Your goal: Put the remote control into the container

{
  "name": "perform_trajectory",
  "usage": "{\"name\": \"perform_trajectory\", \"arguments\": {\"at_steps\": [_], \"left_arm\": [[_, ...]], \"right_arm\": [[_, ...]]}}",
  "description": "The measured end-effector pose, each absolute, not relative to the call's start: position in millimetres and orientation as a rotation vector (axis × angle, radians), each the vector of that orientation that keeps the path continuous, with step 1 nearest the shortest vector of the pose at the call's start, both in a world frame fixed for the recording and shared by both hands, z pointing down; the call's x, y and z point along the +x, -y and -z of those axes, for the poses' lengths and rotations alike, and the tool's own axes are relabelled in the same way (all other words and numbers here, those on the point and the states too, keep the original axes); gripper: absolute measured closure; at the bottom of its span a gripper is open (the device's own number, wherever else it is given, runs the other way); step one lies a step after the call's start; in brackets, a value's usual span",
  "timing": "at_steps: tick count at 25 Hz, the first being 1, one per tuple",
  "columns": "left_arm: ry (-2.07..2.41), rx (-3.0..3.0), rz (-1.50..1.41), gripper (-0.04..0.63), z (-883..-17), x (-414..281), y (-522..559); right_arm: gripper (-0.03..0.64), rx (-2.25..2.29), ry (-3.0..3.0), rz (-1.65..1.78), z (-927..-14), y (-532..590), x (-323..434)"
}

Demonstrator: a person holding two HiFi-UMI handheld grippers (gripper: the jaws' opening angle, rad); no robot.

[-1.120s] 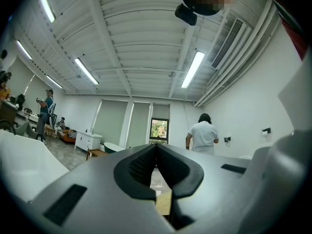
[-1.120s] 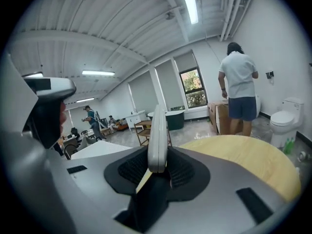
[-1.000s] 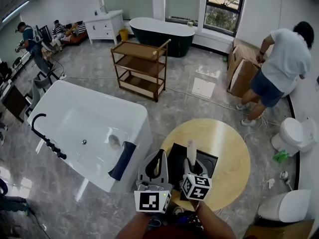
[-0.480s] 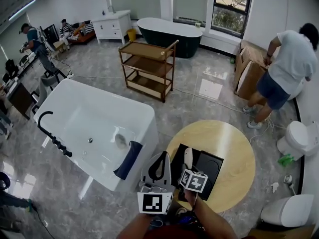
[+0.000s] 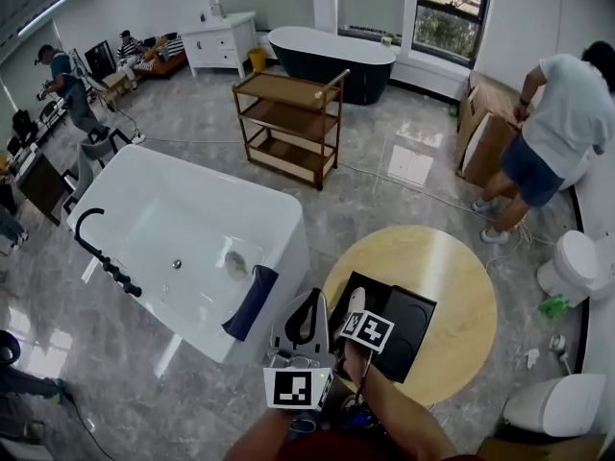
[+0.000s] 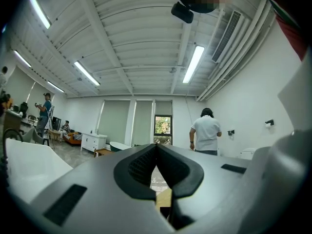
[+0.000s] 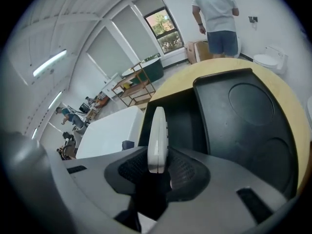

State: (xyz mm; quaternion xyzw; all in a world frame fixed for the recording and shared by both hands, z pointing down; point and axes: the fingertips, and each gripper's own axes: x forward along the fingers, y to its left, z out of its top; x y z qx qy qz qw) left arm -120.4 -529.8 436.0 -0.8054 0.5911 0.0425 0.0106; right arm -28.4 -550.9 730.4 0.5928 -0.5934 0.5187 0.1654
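A white remote control [image 7: 157, 135] stands on edge between my right gripper's [image 7: 158, 161] pads, which are shut on its lower end. In the head view the remote control [image 5: 355, 302] pokes out ahead of the right gripper [image 5: 357, 315], over the left part of the black container [image 5: 408, 325]. The container [image 7: 243, 130] lies on a round wooden table [image 5: 452, 257], with a deep rectangular well on its left and round recesses on its right. My left gripper [image 5: 309, 302] hangs off the table's left edge. Its jaws [image 6: 156, 147] are shut, with nothing in them.
A white bathtub [image 5: 183, 233] with a dark cloth over its rim stands close on the left. A wooden shelf cart [image 5: 288, 128] and a dark tub are farther back. A person [image 5: 567, 113] bends over boxes at the right, with toilets [image 5: 572, 262] nearby.
My right gripper has swung left with the remote control, from over the container's middle to over its left part. The left gripper has stayed where it was.
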Motion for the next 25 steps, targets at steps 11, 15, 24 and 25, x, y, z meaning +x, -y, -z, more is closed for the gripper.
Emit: {"name": "perform_trajectory", "arguments": {"at_steps": [11,15,24,25], "left_arm": [[-1.87,-2.524,-0.166,0.58,-441,-125,535],[-1.887,-2.52,-0.183,0.58,-442,-132,536],[-1.896,-2.533,-0.175,0.58,-448,-138,536],[-1.895,-2.534,-0.182,0.58,-447,-137,536]], "right_arm": [[0.486,1.665,1.603,-1.409,-755,553,-40],[0.485,1.679,1.618,-1.401,-758,552,-43],[0.466,1.621,1.681,-1.43,-759,552,-54],[0.466,1.62,1.684,-1.432,-759,552,-54]]}}
